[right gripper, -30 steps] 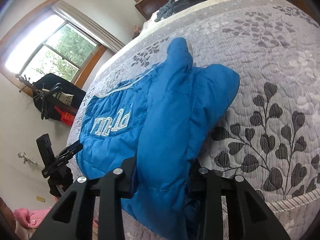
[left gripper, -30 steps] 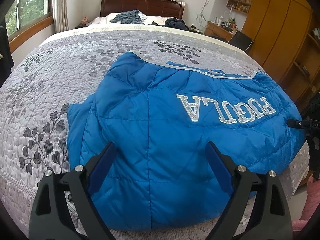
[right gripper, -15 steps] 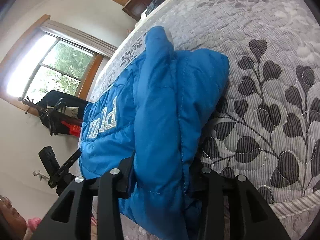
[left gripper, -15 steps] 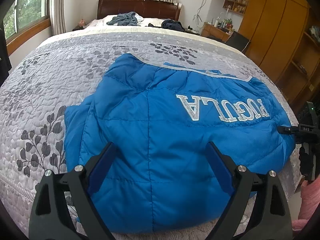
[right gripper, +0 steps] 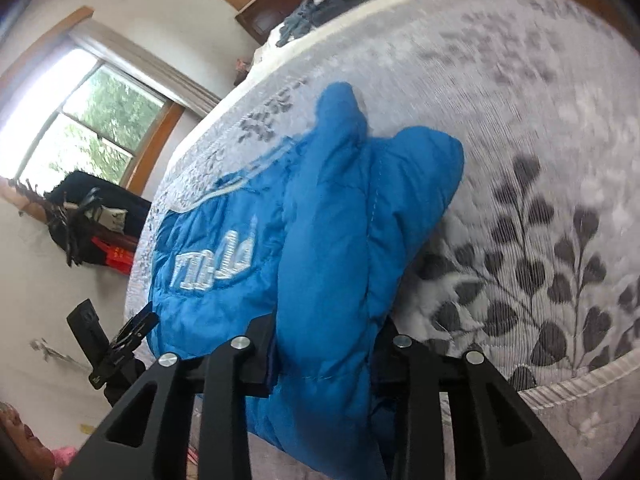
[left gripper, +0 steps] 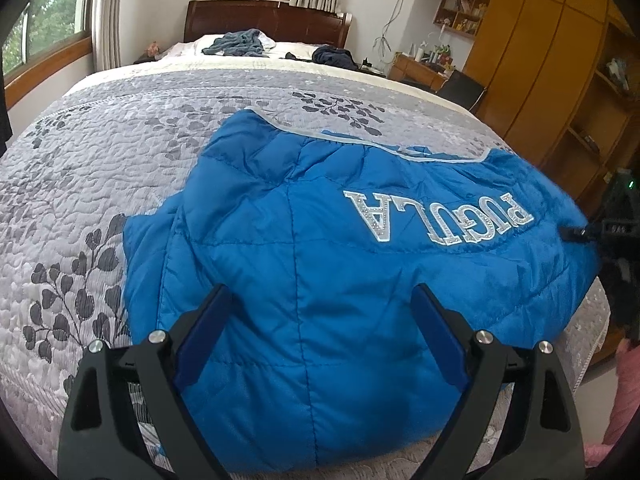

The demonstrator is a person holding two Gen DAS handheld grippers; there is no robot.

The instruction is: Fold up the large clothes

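Nearest, the left gripper hovers with jaws spread wide over the near hem of the blue padded jacket, gripping nothing. The right gripper is clamped on a thick fold of the jacket at its right edge. The jacket lies spread on the grey leaf-patterned bedspread, silver lettering upside down. Farther off, dark clothes lie by the wooden headboard.

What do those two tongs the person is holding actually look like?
Both look alike. The left tongs have two matte black angular fingers with triangular cut-outs, round silver screw heads and dark blue pads on the inner faces. The right tongs show the same black frame and silver screws; their pads are mostly hidden.
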